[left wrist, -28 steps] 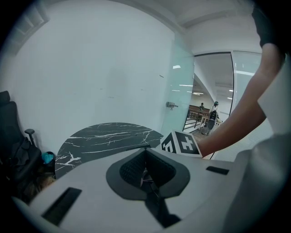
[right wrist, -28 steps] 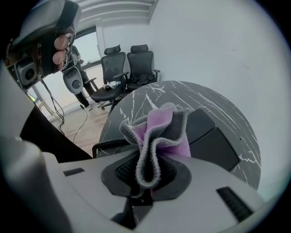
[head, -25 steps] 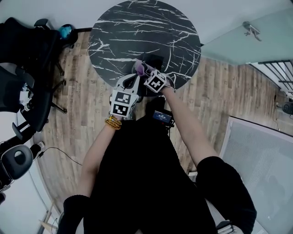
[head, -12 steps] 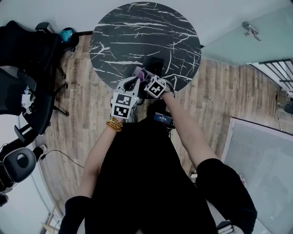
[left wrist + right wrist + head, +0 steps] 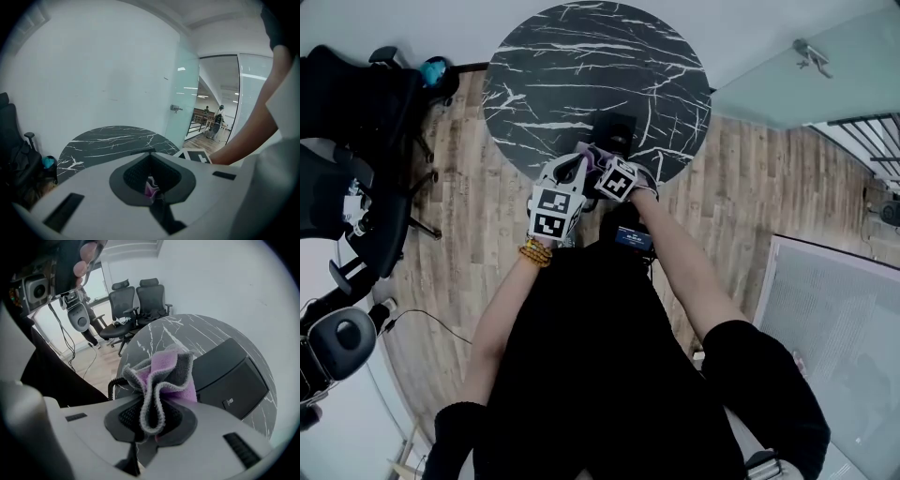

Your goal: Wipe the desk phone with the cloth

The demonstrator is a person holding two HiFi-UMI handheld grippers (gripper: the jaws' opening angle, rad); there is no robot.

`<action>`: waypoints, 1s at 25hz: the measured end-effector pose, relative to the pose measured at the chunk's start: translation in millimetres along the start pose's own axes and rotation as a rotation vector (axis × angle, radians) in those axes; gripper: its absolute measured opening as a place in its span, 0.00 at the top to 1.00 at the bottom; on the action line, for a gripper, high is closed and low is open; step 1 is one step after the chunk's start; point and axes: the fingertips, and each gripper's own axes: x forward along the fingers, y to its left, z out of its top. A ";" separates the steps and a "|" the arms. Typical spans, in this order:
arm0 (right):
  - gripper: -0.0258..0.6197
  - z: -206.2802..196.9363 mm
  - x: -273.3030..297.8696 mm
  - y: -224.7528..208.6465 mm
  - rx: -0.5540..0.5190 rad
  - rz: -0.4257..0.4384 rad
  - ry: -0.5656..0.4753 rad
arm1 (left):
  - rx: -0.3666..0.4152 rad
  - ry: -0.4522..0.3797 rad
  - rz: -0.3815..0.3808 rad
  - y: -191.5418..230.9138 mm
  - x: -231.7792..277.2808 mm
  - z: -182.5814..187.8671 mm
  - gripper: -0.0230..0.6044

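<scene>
A black desk phone [image 5: 616, 126] sits near the front edge of the round black marble table [image 5: 562, 56]. In the right gripper view the phone [image 5: 229, 373] lies just past the jaws, and its coiled cord [image 5: 114, 386] hangs at the left. My right gripper [image 5: 150, 425] is shut on a bunched purple and grey cloth [image 5: 164, 373]. My left gripper [image 5: 152, 190] is shut, with a small purple bit of the cloth [image 5: 150, 186] pinched between its jaws. In the head view both grippers, left [image 5: 576, 163] and right [image 5: 596, 161], meet at the cloth [image 5: 587, 150] just in front of the phone.
Black office chairs [image 5: 347, 112] stand at the left on the wood floor, with a teal object [image 5: 434, 67] beside them. A glass wall with a door handle [image 5: 811, 52] runs at the right. The person stands close to the table's front edge.
Both grippers stay together at the cloth in front of the phone. The right gripper has shifted slightly toward the person.
</scene>
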 end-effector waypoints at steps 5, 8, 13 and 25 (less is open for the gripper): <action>0.87 1.7 3.5 7.8 -0.085 0.006 0.074 | -0.037 0.002 0.019 12.0 -18.2 -2.6 0.94; 0.87 -3.0 1.9 4.3 -0.100 0.027 0.124 | -0.076 0.006 0.026 9.9 -18.6 -4.3 0.94; 0.87 2.8 7.0 10.9 -0.094 0.075 0.126 | -0.086 0.019 0.041 7.4 -8.3 -8.4 0.94; 0.88 -1.5 8.4 16.8 -0.079 0.222 0.046 | 0.013 0.068 0.089 4.0 19.6 7.5 0.94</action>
